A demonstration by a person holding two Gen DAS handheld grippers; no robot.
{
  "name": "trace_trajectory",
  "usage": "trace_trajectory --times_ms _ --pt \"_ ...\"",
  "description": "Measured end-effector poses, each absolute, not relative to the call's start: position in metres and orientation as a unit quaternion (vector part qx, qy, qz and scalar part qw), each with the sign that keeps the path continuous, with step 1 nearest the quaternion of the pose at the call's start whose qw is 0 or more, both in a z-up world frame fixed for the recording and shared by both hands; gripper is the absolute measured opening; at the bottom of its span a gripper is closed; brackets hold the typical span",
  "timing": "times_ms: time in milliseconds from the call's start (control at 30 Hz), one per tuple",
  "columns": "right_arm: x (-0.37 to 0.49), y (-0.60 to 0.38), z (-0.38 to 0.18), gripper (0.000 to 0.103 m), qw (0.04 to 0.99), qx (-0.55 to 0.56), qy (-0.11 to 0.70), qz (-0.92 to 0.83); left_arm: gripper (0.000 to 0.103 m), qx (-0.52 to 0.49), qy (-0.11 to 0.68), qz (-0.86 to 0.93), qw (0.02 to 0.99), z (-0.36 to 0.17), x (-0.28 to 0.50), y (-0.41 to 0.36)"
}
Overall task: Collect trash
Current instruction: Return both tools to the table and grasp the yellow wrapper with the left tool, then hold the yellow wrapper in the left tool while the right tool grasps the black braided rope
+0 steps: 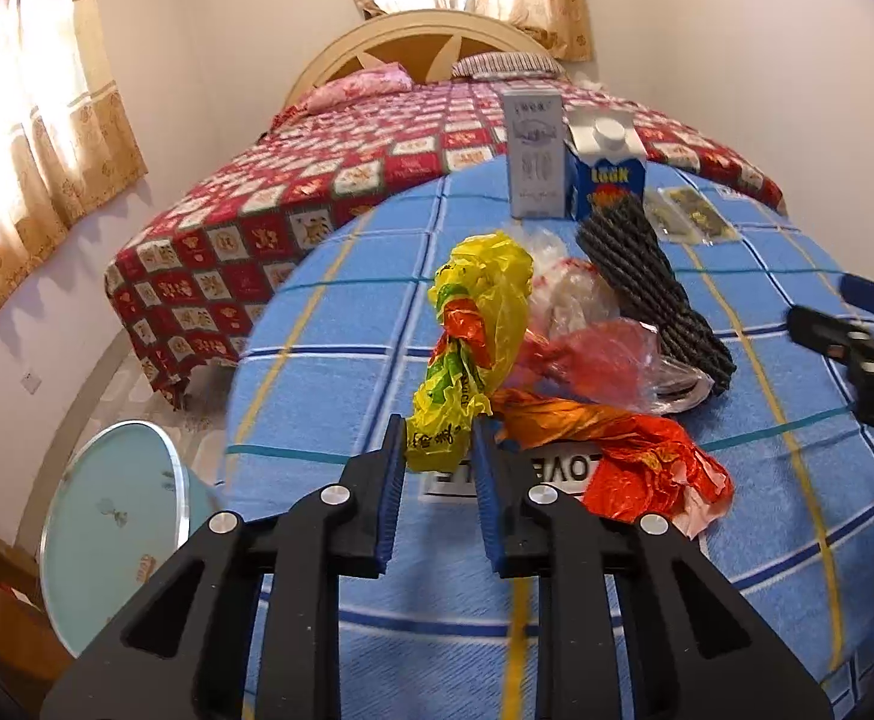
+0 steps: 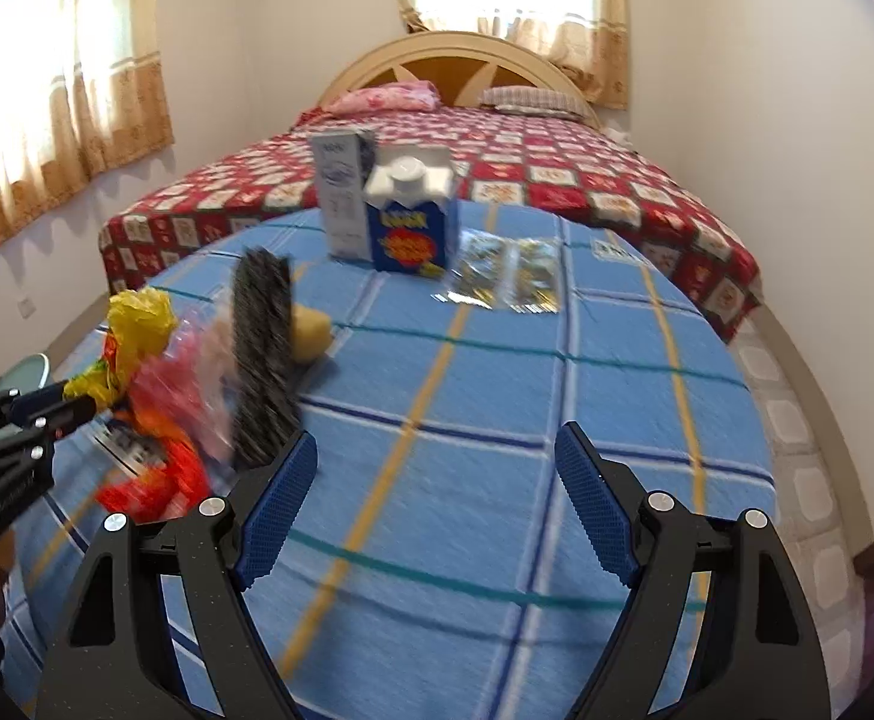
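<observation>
- Status: I have the left hand-held gripper pinching the lower end of the yellow bag. Its pads press on the plastic from both sides. The bag stands up from the worktop at the near edge of the trash pile.
- Right hand-held gripper: spread wide, nothing between the pads, hovering over bare cloth. In the left wrist view it enters at 3 o'clock.
- Done: I judge the task to be at its start. Nothing shown has reached a bin yet.
- Left to collect: orange wrapper at 4 o'clock of the yellow bag, touching it; red bag and clear bag at 2 o'clock; dark bundle lying against them.
- Further back at 12 o'clock: grey carton and blue carton, upright, side by side; foil sachets flat at 1 o'clock. Whether these count as trash I cannot tell.
- A yellowish lump lies behind the bundle; I cannot identify it.
- Pale green bin stands on the floor at 8 o'clock, off the worktop edge. It is the likely drop point.
- Obstruction: the bags overlap, so lifting the yellow one may drag the orange wrapper.
- The bed lies beyond the worktop, well apart.
</observation>
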State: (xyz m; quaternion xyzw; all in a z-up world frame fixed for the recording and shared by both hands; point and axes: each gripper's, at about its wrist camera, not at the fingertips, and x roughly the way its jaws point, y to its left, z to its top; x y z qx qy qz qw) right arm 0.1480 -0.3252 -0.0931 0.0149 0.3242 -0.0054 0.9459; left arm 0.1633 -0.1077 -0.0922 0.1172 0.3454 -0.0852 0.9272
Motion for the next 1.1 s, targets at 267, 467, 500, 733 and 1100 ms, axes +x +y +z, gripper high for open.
trace_trajectory --times_ms 267,467,500,733,1100 --pt "0.188 -0.288 -0.106 0.068 0.926 0.01 0.374 0.052 0.022 0.123 0.332 -0.061 0.933 -0.084 0.149 -0.073" --pt "0.195 -0.278 -0.112 0.022 0.909 0.015 0.408 0.084 0.022 0.109 0.343 -0.051 0.932 -0.089 0.15 -0.052" --pt "0.194 -0.277 -0.112 0.019 0.91 0.014 0.406 0.086 0.022 0.107 0.343 -0.051 0.932 -0.089 0.15 -0.05" --pt "0.183 -0.274 -0.102 0.007 0.922 0.011 0.378 0.08 0.022 0.102 0.335 -0.052 0.935 -0.082 0.145 -0.042" --pt "0.173 -0.257 -0.073 0.007 0.934 -0.024 0.346 0.082 0.022 0.105 0.322 -0.044 0.94 -0.071 0.133 -0.025"
